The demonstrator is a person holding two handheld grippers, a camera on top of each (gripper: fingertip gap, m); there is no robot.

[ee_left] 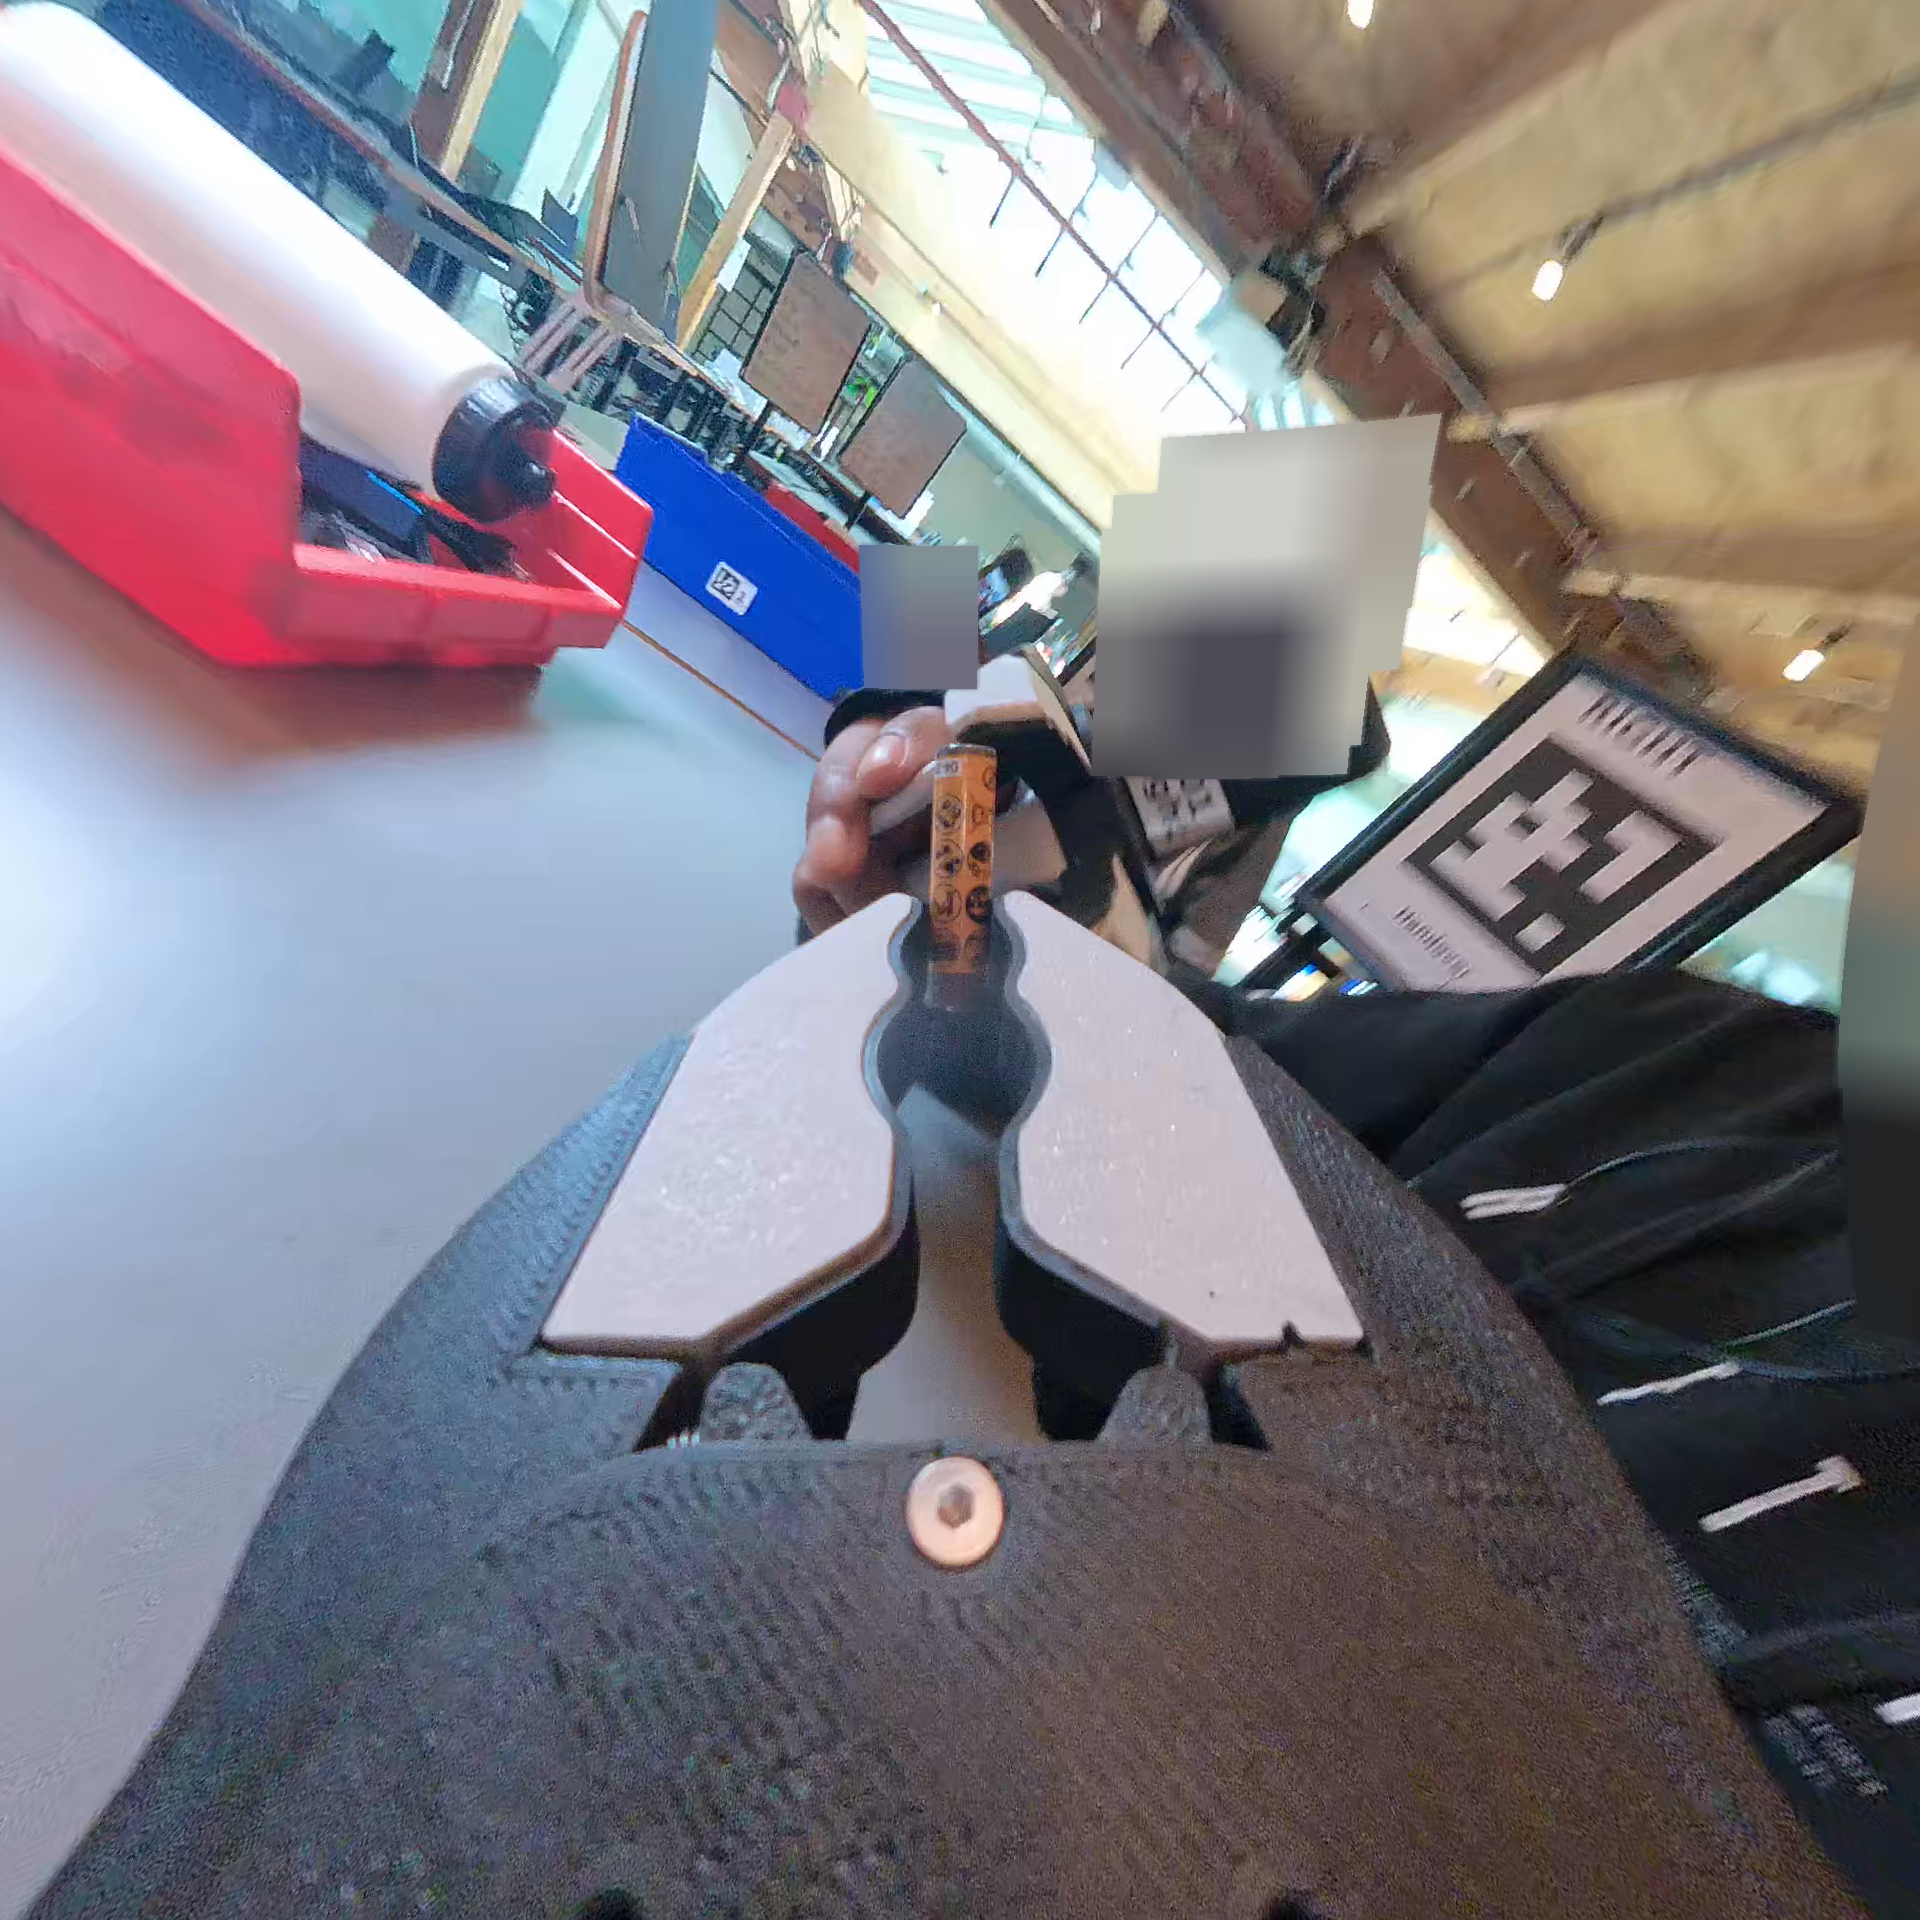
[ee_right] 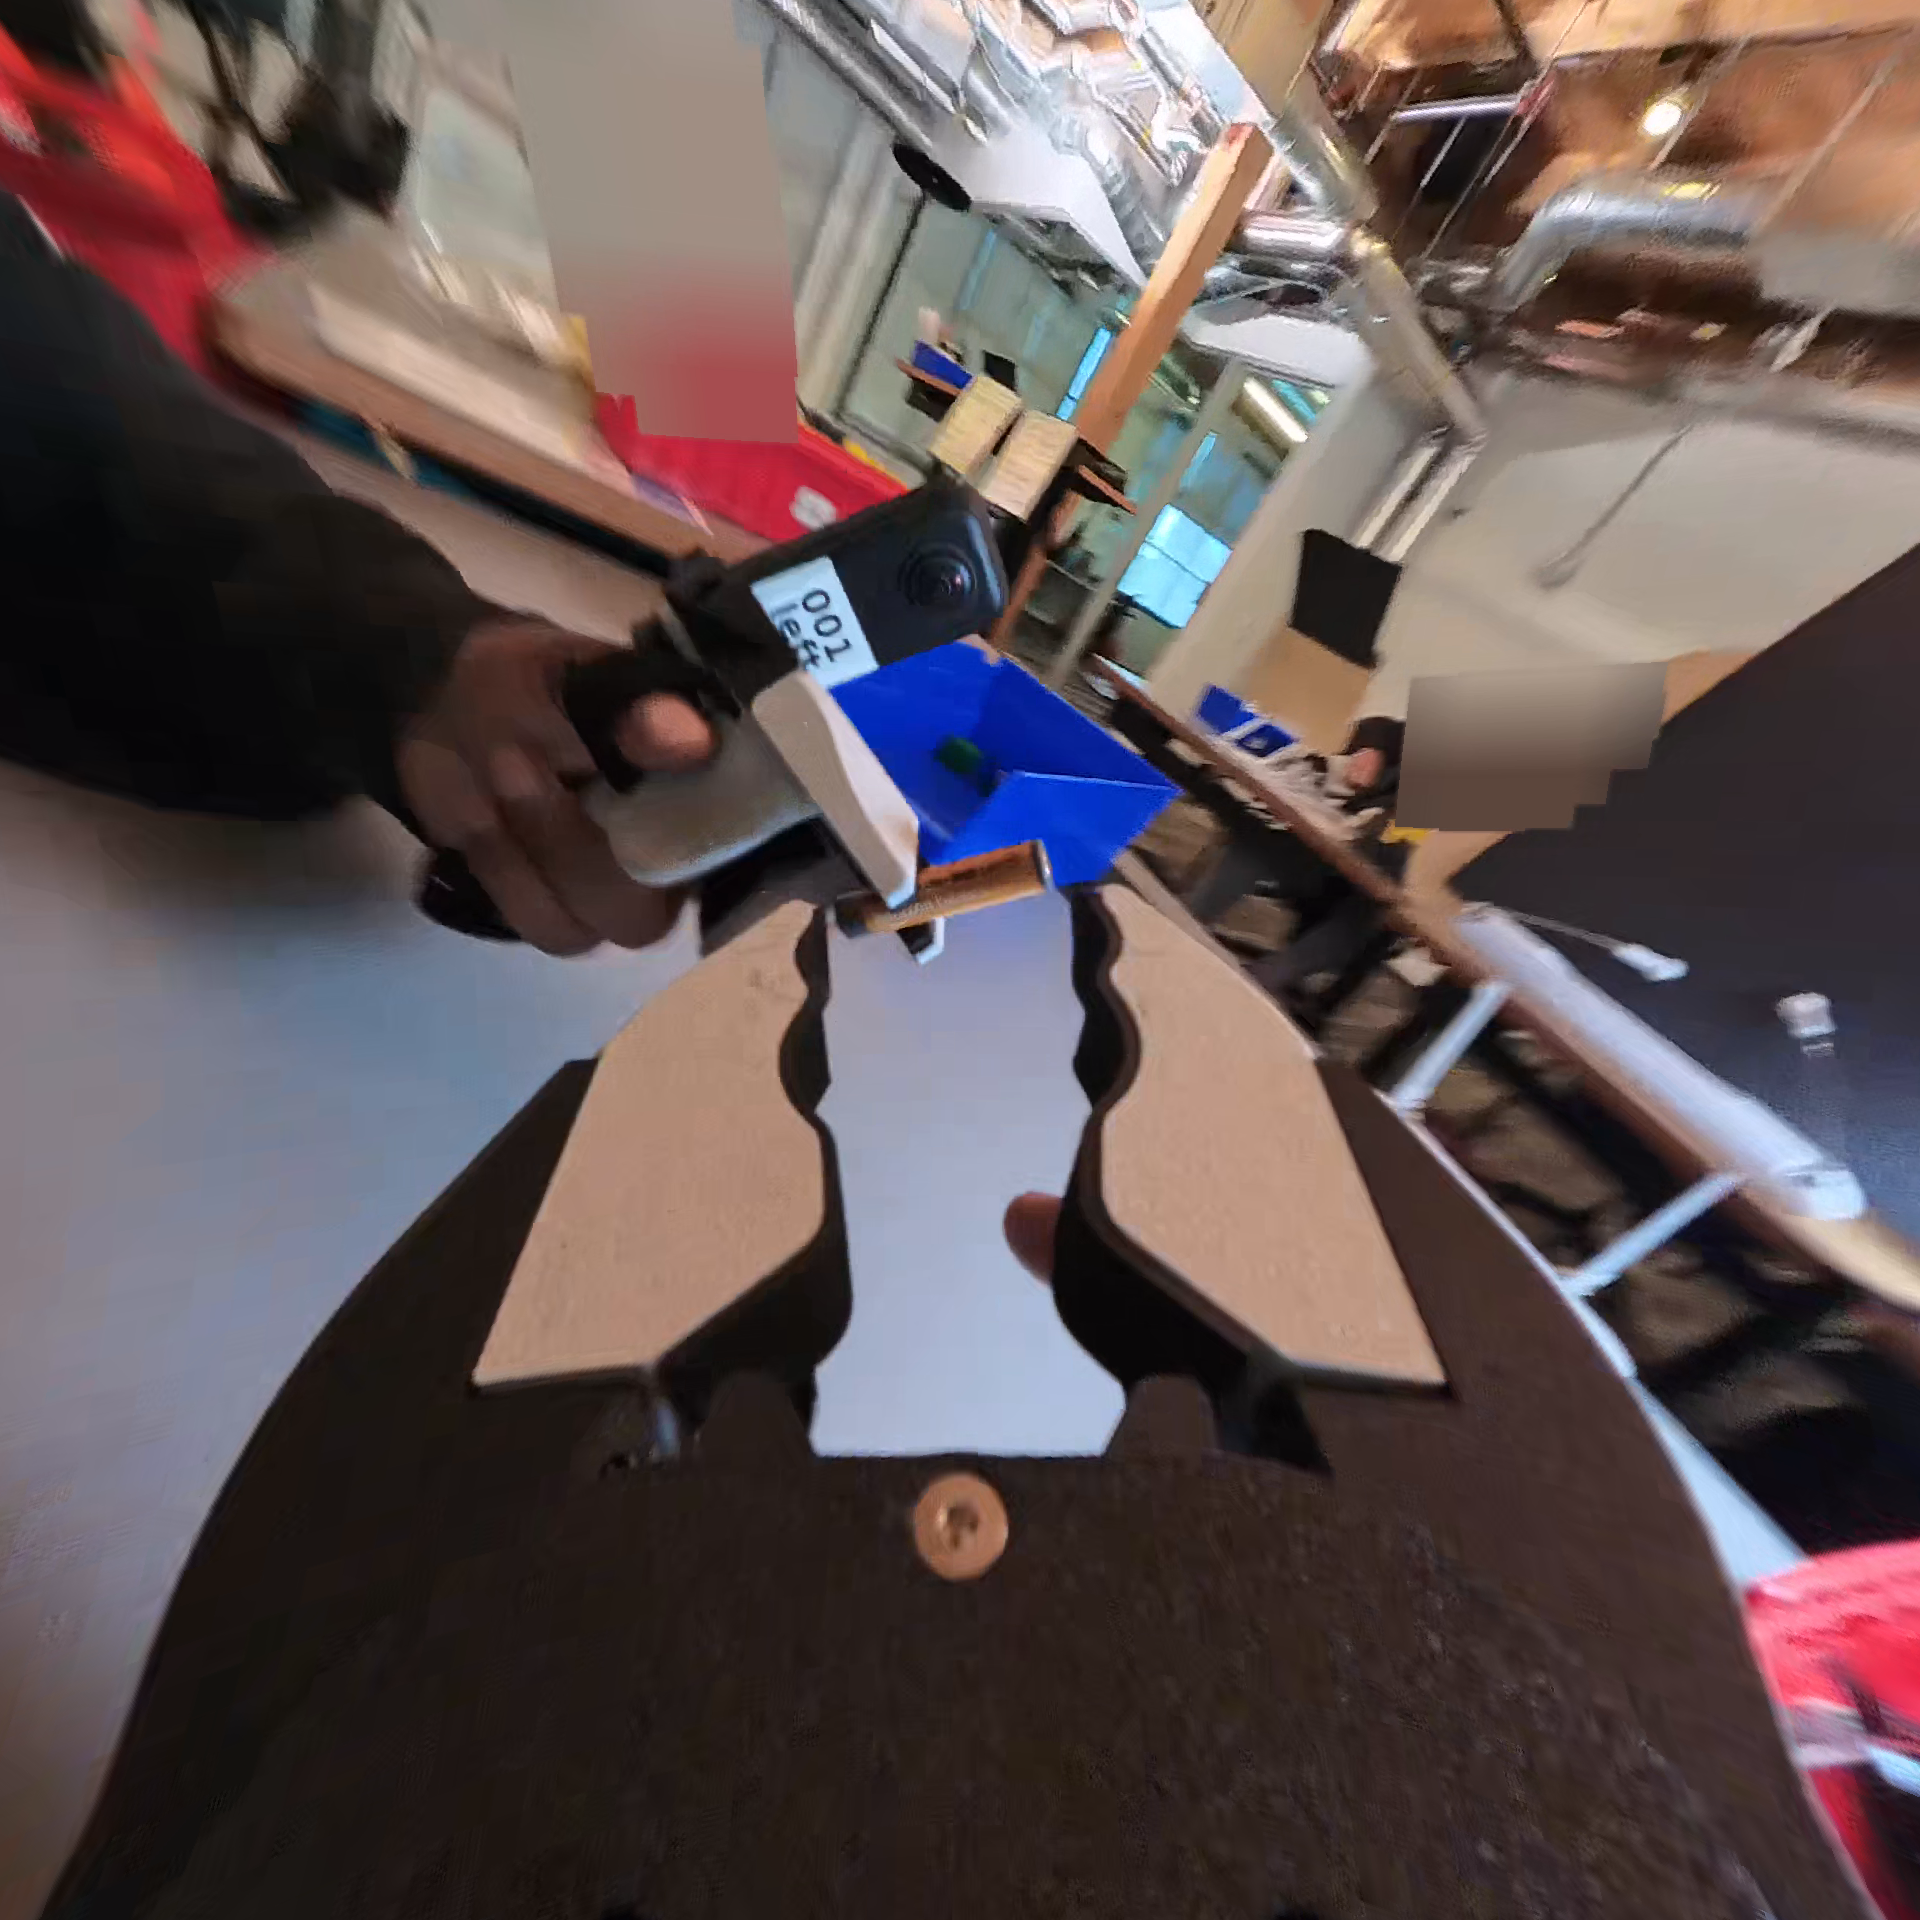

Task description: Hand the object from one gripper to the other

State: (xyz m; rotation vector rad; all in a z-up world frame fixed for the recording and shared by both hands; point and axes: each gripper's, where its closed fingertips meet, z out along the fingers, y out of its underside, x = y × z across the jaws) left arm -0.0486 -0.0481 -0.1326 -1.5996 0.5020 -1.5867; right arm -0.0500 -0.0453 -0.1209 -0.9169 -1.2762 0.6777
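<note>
An orange and black battery point(ee_left: 961, 862) stands straight out of my left gripper point(ee_left: 961, 912), which is shut on its lower end. In the right wrist view the left gripper point(ee_right: 920, 914), held by a hand point(ee_right: 520, 790), holds the battery point(ee_right: 966, 881) crosswise. My right gripper point(ee_right: 951, 914) is open and empty. The battery lies just beyond the right fingertips, across the gap between them, touching neither. In the left wrist view the hand point(ee_left: 852, 831) holding the right gripper shows behind the battery; the right gripper's fingers are hidden there.
A grey table point(ee_left: 312, 935) lies below. A red bin point(ee_left: 208, 520) with a white roll point(ee_left: 260, 260) and a blue bin point(ee_left: 748, 551) stand at its far left. A blue bin point(ee_right: 1039, 769) sits behind the handover. A marker board point(ee_left: 1558, 831) and black fabric point(ee_left: 1662, 1247) are at right. Left and right tips are no more than a few centimetres apart.
</note>
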